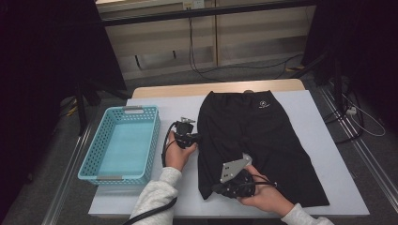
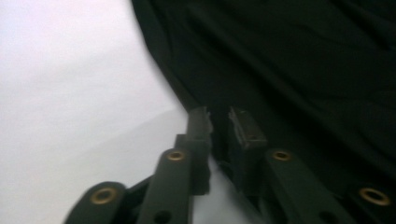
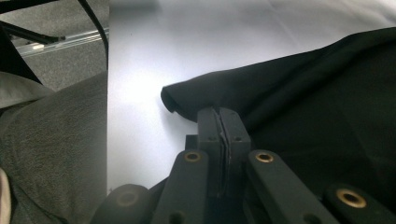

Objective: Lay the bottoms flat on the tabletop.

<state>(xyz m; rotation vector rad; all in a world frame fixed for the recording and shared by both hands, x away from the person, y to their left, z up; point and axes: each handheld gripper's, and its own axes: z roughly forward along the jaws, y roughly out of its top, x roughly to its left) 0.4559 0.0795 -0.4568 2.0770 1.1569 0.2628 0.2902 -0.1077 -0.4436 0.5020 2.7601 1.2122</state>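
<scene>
A pair of black shorts (image 1: 253, 131) lies flat on the white table (image 1: 319, 122), waistband at the far side, with a small white logo near it. My left gripper (image 1: 195, 138) is at the shorts' left edge. In the left gripper view its jaws (image 2: 222, 119) stand a little apart, with the edge of the shorts (image 2: 289, 60) between them. My right gripper (image 1: 213, 190) is at the near left corner of the shorts. In the right gripper view its jaws (image 3: 219, 114) are pressed together on the hem of the shorts (image 3: 317, 107), beside the curled corner.
A light blue perforated basket (image 1: 89, 159) with nothing in it stands on the table's left part, close to my left hand. Bare white table (image 3: 154, 56) lies around the shorts. Cables and dark stands are on the floor beyond the table.
</scene>
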